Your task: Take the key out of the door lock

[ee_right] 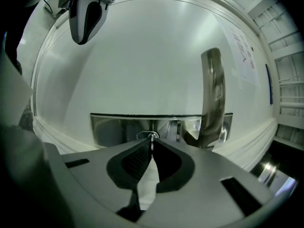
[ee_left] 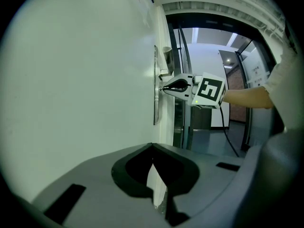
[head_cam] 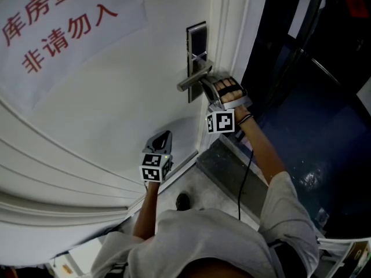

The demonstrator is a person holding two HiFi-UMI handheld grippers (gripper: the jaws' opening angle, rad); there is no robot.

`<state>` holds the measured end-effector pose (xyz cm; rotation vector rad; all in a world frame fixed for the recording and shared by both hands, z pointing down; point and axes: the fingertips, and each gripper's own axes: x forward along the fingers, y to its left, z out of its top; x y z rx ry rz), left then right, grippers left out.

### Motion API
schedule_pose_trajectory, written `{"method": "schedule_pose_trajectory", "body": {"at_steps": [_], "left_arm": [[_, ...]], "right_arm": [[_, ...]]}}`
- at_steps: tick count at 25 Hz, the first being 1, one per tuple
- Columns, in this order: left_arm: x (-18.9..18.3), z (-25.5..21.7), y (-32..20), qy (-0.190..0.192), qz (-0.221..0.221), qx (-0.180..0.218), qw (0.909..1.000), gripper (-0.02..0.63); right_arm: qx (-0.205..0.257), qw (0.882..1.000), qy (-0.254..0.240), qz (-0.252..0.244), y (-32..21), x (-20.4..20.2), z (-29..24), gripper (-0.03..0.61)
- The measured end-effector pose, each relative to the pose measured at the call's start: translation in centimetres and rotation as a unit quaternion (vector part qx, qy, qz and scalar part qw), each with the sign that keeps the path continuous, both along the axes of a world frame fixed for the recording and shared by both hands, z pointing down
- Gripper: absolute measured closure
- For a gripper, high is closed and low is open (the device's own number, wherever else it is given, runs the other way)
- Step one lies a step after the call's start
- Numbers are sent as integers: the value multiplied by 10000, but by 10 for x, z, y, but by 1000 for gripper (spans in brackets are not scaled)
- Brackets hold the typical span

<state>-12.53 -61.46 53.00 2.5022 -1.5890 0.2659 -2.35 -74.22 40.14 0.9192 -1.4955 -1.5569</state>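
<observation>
A steel lock plate with a lever handle sits on the white door. My right gripper is pressed up to the plate just below the handle. In the right gripper view its jaws are shut on the small metal key, which sticks out of the keyhole in the plate, beside the handle. The key is hidden in the head view. My left gripper hangs lower and to the left, close to the door, shut with nothing in it.
A paper sign with red characters hangs on the door's upper left. To the right of the door edge lies a dark doorway with a glossy floor. A black cable trails from the right gripper along the person's arm.
</observation>
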Motion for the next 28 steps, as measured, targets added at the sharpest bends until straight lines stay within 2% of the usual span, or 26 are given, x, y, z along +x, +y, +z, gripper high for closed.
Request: {"method": "schedule_pose_trajectory", "body": {"at_steps": [14,17,20,22,24,26,28], "left_arm": [[20,-4,4,-14,136,34,9999,595],[26,-5,6,-14,159,44,9999,595],[27,-5,8,-22,140,47,9999,595],[26,-6,9,-28,120,52,9999,595],[26,-6,11,-43,113,61,9999,595],[26,-8,11,-62,110,79,9999,595],[25,-10,10,-83,107,104,9999,595]], "right_arm": [[4,9999,-124,-110,21,22,-1,549],[-67,9996,-273,-88,27,30,-1,548],[-282,9974,-659,-55,33,37,-1,548],[-570,9920,-1127,-24,39,40,2,548],[-928,9814,-1681,5,44,43,7,548],[-1272,9665,-2227,34,48,46,11,548],[-1659,9434,-2870,60,53,50,14,548]]}}
